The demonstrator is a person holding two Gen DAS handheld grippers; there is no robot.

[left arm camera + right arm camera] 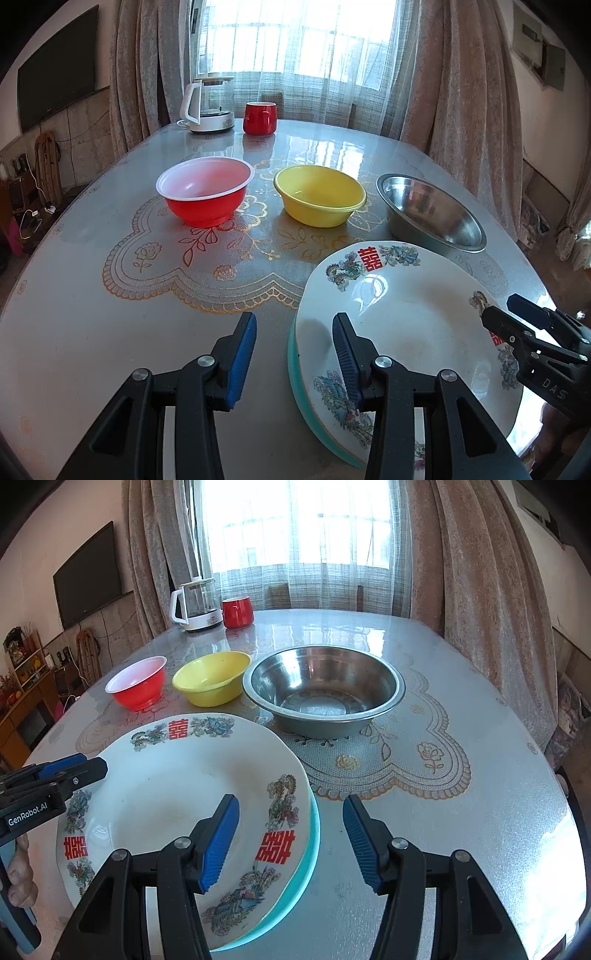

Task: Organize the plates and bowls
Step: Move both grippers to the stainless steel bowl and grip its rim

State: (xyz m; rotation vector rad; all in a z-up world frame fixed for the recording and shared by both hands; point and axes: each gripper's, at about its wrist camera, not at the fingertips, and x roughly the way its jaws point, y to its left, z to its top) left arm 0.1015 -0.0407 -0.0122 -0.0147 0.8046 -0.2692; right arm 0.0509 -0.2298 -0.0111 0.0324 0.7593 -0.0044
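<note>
We see a white patterned plate (177, 786) stacked on a teal plate (306, 864) at the table's (461, 842) near edge, with a red bowl (205, 190), yellow bowl (320, 195) and steel bowl (325, 690) lined up behind. Our left gripper (295, 354) and right gripper (290, 838) each straddle the stack's rim with jaws apart, gripping nothing.

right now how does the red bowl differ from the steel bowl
The red bowl is plastic-looking, red outside with a white inside; the steel bowl is bare shiny metal. The red bowl is narrower and stands on a small foot; the steel bowl is much wider with a flat rim. Both stand upright and empty on the table.
</note>
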